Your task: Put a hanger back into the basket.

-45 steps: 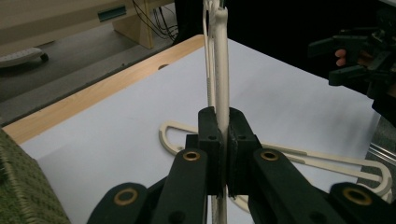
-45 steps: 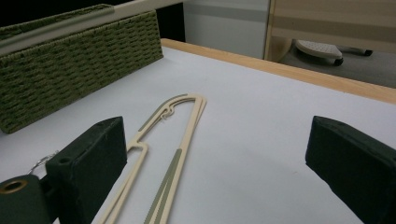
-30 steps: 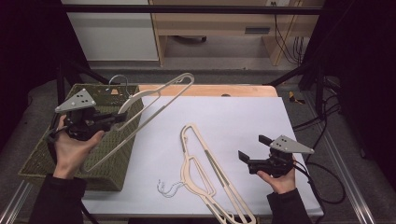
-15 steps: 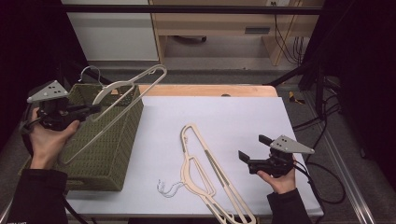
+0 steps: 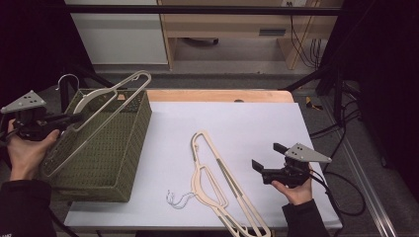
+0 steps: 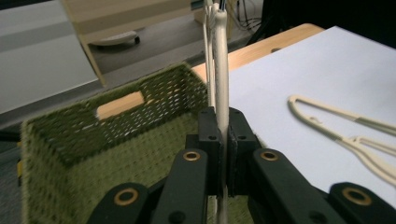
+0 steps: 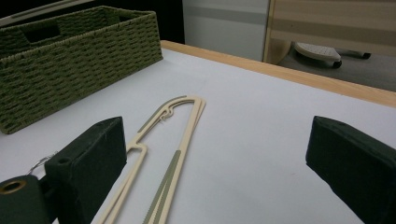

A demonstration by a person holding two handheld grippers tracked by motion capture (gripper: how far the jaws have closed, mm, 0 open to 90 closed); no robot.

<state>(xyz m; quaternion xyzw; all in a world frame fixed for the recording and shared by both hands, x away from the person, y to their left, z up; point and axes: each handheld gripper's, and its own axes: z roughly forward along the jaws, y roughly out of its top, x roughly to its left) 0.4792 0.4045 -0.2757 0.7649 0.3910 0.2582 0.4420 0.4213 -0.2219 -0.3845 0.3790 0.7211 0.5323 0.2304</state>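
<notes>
Hangers: one (image 5: 104, 106) gripped by left gripper (image 5: 74, 118), two (image 5: 222, 187) on table; right gripper (image 5: 267, 160) open.

My clamped hanger (image 6: 221, 70) runs off the top edge in the left gripper view; the table's hangers (image 5: 225, 187) are cut off at the bottom edge of the high view.

A white tabletop (image 5: 247, 123) carries everything, with a strip of bare wood (image 5: 217, 95) along its far edge. Beyond it stand a pale cabinet (image 5: 118, 32) and a wooden shelf unit (image 5: 232, 29) (a wheeled base (image 7: 322, 50) sits under it). Black cables (image 5: 341, 143) trail over the floor at the right, beside a metal rail (image 5: 368, 182).
</notes>
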